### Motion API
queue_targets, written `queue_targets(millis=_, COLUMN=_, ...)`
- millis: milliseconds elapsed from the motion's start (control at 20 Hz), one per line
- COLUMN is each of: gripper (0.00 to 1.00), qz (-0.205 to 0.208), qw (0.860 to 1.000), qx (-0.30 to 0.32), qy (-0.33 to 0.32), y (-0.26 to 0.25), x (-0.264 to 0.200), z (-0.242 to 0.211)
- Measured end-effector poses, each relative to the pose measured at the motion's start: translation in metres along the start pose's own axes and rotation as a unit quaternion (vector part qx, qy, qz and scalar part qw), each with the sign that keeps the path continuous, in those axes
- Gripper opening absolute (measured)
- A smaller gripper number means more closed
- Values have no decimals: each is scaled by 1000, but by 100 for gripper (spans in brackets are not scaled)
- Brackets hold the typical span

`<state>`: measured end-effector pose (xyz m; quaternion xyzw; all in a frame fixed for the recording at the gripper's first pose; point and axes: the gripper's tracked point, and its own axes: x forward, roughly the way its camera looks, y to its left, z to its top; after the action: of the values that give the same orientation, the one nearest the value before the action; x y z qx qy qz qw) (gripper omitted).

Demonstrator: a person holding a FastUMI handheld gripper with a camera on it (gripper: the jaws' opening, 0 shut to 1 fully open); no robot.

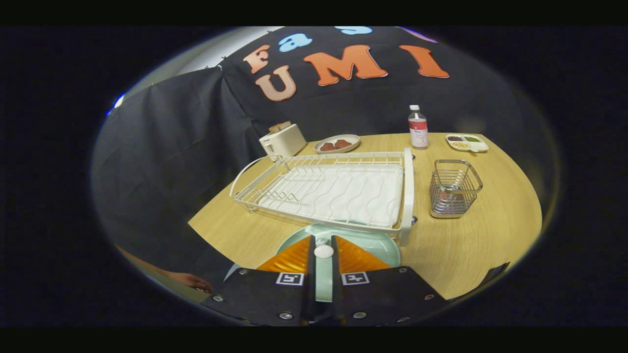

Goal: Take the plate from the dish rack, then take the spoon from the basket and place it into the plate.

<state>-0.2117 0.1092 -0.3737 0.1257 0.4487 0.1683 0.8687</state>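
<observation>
My gripper (324, 267) is shut on a pale green spoon (324, 279) with a white round knob at its far end. The spoon runs straight forward between the two fingers. Right under the fingers and the spoon, a pale green plate (380, 245) lies on the wooden table (490, 245), against the near side of the white wire dish rack (333, 191). No dishes stand in the rack. The wire basket (454, 189) with a metal base stands to the right of the rack, beyond the fingers.
Along the back of the table are a white toaster (283, 139), a shallow dish with brown food (337, 143), a plastic bottle (418, 127) and a small divided tray (467, 142). A person's hand (192, 281) shows low to the left, off the table's corner.
</observation>
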Motion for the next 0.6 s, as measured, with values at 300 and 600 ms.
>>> queue_targets(millis=300, gripper=21, qz=-27, qw=999, qx=-5, qy=42, y=-19, x=0, z=-25)
queue_targets(millis=600, gripper=32, qz=-56, qw=995, qx=4, qy=88, y=-37, x=-1, z=-44)
